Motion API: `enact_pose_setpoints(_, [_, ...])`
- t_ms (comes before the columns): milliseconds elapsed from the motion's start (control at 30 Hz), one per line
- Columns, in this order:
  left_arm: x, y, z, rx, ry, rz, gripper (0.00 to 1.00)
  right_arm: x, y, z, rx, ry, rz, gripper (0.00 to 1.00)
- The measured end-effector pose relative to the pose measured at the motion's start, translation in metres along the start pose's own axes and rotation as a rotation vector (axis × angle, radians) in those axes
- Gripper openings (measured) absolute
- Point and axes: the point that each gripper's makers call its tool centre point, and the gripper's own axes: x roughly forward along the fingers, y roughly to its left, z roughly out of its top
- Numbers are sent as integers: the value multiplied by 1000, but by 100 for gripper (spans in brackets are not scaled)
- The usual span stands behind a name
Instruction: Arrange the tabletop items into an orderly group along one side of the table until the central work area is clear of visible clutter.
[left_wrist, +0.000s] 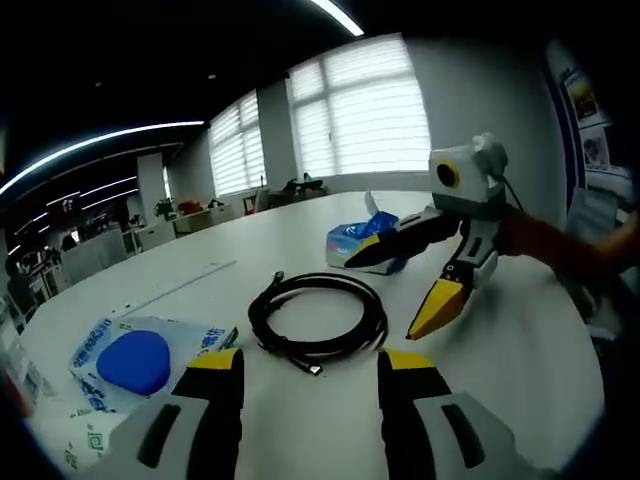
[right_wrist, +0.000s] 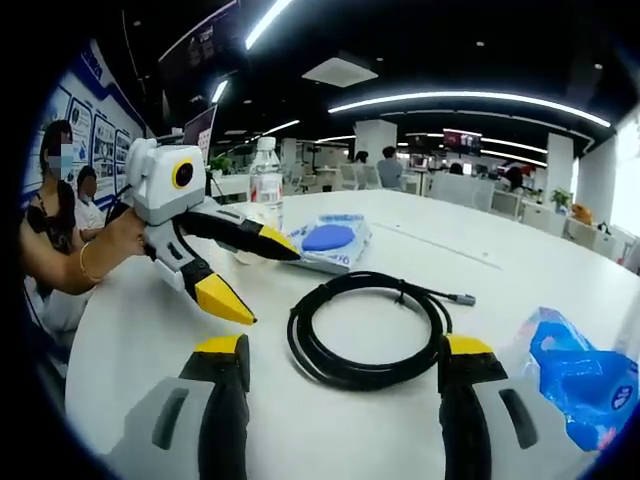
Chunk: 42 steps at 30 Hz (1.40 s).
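A coiled black cable (left_wrist: 320, 348) lies on the white table (left_wrist: 500, 370), just ahead of my left gripper (left_wrist: 310, 362), which is open and holds nothing. My right gripper (left_wrist: 395, 290) reaches in from the right, open, with its upper finger against a blue packet (left_wrist: 352, 238). A blue round pad in a clear bag (left_wrist: 135, 360) lies at the left. In the right gripper view the cable (right_wrist: 370, 378) sits between the open jaws of my right gripper (right_wrist: 345, 347). My left gripper (right_wrist: 262, 282), held by a hand, hovers open to the cable's left. The bagged pad (right_wrist: 328, 238) lies beyond, and the blue packet (right_wrist: 575, 385) at the right.
A clear water bottle (right_wrist: 265, 180) stands behind the left gripper near the table's edge. A person sits at the table's left edge (right_wrist: 60, 250). A thin ruler-like strip (left_wrist: 190, 283) lies on the table past the pad. Desks and windows fill the office behind.
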Motion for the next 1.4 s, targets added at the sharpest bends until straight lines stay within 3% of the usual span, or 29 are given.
enact_pose_setpoints(433, [23,4,-4,-8,44,-5,53,9,-6,-8,-1,31,0,74])
enact_pose_setpoints(900, [36,0,-7,-28,62,-60,53,15,-15,-17,-2,56,-8,72])
enact_pose_setpoints(1133, [40,2,-10,-87,49,-103,53,20,-19,-18,15,52,7,74])
enact_pose_setpoints(1233, [43,3,-10,-86,9,-130,54,21,-20,-22,54,39,25,74])
enact_pose_setpoints(1400, [45,2,-8,-87,-9,-129,54,24,-20,-20,22,18,30,75])
